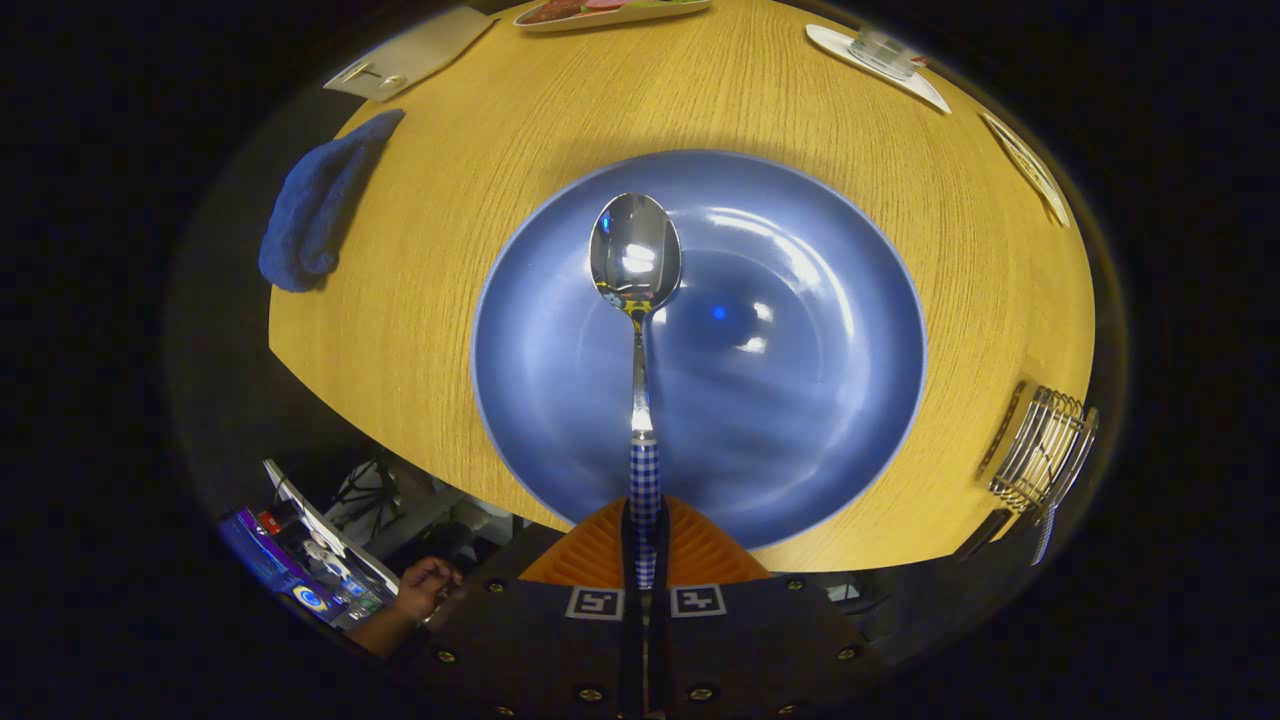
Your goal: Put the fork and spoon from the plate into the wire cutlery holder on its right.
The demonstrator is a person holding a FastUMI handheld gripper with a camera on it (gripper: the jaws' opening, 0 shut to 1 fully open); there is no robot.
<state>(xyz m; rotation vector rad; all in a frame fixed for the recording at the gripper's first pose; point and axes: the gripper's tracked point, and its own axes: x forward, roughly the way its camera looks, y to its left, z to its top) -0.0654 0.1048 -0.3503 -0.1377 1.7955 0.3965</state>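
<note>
My gripper (645, 560) is clamped on the checked handle of the spoon (636, 255), both fingers pressing it, bowl pointing straight ahead over the blue plate (800, 420). Plate sits mid-table (420, 300), near its front edge. Wire cutlery holder (1045, 450) at the table's right edge, a handle hanging from it. Blue cloth (315, 205) at left edge. A hand (425, 585) shows below the table.
</note>
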